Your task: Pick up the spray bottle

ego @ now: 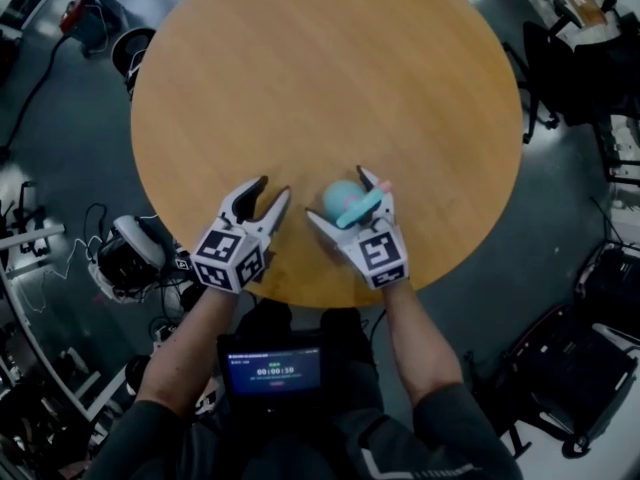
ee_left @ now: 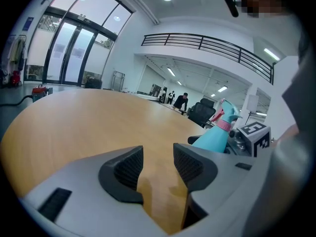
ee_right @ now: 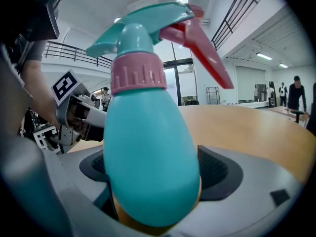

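A small screen [ego: 272, 370] near the person's chest is showing timer-like digits, too blurred for sure reading. The cubes on the left gripper [ego: 274, 186] and right gripper [ego: 338, 195] are carrying square black-and-white patterns, not letters.

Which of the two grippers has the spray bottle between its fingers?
The right gripper: its fingers grip the teal spray bottle. The left gripper has only bare table between its fingers.

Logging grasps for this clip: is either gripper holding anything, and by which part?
The right gripper clamps the spray bottle by its teal body; the left gripper is empty.
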The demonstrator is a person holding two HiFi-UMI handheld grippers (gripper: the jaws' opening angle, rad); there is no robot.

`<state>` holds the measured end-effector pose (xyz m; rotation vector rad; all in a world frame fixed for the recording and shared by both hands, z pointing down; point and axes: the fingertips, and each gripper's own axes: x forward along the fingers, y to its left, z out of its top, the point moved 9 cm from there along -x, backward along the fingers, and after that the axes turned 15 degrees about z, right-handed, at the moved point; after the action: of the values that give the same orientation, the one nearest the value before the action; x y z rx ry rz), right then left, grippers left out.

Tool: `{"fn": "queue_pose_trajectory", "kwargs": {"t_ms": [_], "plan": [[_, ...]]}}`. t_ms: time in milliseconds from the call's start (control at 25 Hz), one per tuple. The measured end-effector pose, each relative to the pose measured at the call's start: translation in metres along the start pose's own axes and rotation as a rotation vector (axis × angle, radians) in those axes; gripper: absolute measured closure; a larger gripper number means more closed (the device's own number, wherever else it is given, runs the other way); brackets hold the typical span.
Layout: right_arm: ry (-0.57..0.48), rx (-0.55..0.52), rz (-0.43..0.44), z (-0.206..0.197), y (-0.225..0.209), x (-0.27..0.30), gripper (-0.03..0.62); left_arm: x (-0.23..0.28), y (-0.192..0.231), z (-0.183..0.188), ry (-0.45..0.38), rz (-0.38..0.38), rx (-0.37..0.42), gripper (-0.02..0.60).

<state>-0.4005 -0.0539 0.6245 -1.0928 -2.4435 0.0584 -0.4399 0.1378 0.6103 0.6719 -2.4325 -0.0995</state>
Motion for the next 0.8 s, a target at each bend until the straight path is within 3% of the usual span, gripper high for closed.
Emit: {"fn": "queue_pose_trajectory", "kwargs": {"t_ms": [400, 600, 800], "plan": [[0.005, -0.031, -0.018, 0.004, -0.005, -0.003, 0.157, -0.009, -0.001, 0.017, -0.042, -0.022, -0.020, 0.407], [-0.036, -0.055, -0.025, 0.030, 0.000, -0.013, 0.158, -0.019, -0.006, 0.034, -0.075, -0.048, -0.004, 0.408], [-0.090, -0.074, -0.008, 0.065, 0.012, -0.028, 0.158, -0.036, -0.012, 0.052, -0.138, -0.003, 0.034, 0.425]]}}
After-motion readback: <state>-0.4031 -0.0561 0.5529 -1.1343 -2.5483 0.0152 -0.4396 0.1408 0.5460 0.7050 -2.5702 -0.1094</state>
